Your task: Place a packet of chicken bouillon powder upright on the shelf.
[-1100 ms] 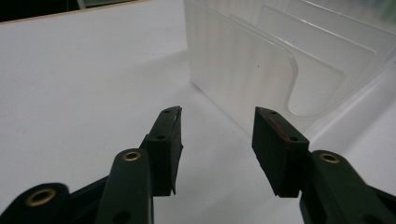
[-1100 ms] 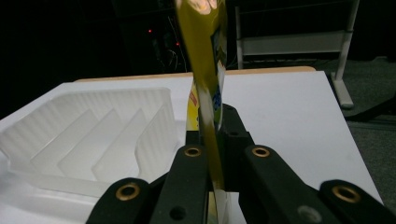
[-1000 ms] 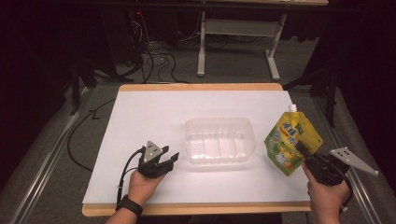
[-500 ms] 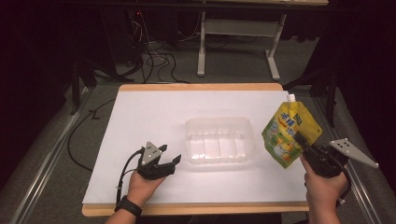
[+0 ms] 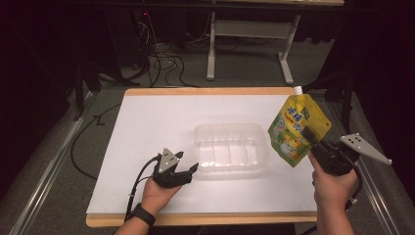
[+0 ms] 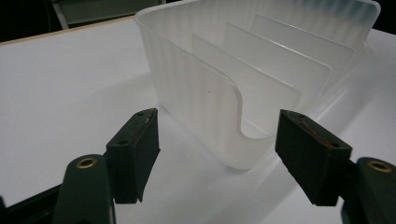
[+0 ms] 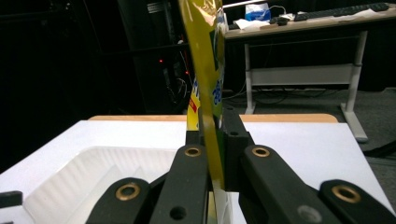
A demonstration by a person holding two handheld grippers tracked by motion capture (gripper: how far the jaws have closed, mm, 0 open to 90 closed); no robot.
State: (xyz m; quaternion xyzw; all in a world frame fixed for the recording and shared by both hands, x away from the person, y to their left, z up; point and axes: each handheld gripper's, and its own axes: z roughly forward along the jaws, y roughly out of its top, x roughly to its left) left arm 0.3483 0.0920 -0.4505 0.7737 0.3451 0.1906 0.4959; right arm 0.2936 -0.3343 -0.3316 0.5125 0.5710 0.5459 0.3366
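Yellow-green spouted drink pouch (image 5: 298,129) pinched aloft in right gripper (image 5: 313,139), just right of clear ribbed plastic bin (image 5: 230,149).
Probably soft, sloshy, slick-skinned; best gripped at the flat side seam, as here. Left gripper (image 6: 215,154) spread wide, empty, facing bin's near corner on white table (image 5: 147,127).

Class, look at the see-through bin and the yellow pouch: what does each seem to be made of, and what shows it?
Bin: likely frosted, translucent plastic; the inner dividers and the table show faintly through its walls. Yellow pouch: probably flexible glossy plastic film, printed, with a white spout; it looks thin edge-on where the right claw pinches it.
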